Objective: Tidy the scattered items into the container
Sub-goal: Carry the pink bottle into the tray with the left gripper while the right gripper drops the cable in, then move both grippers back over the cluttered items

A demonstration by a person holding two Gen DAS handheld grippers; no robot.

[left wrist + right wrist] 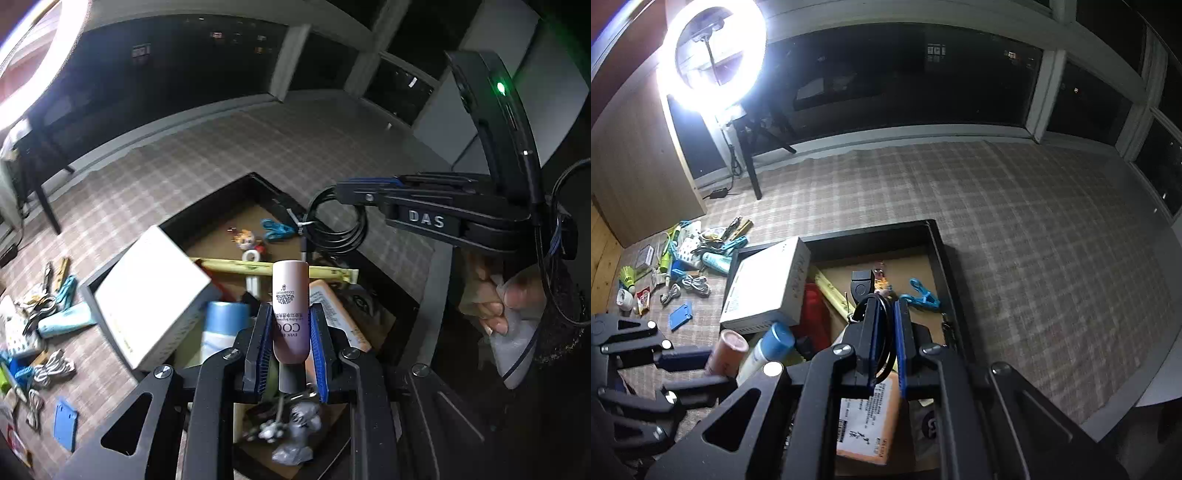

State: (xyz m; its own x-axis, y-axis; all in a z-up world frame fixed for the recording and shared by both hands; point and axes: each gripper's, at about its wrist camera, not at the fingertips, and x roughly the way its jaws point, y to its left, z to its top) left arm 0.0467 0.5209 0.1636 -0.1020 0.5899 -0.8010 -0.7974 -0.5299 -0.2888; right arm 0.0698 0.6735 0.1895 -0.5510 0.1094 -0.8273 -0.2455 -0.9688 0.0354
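Note:
My left gripper [290, 332] is shut on a pink tube [290, 306] and holds it upright over the black container [258, 184]. The tube also shows in the right wrist view [726, 350], held by the left gripper [701, 369]. My right gripper [885, 328] is shut on a coiled black cable [884, 332] with a black plug [863, 282], above the container [938, 258]. In the left wrist view the right gripper [343, 192] holds the cable coil [336, 229] over the container's far right side.
The container holds a white box [147, 295], a blue-capped bottle [772, 347], a yellow stick [258, 267], a blue clip [921, 297] and an orange packet [868, 417]. Scattered items [683, 258] lie on the checked cloth to the left. A ring light [713, 55] stands behind.

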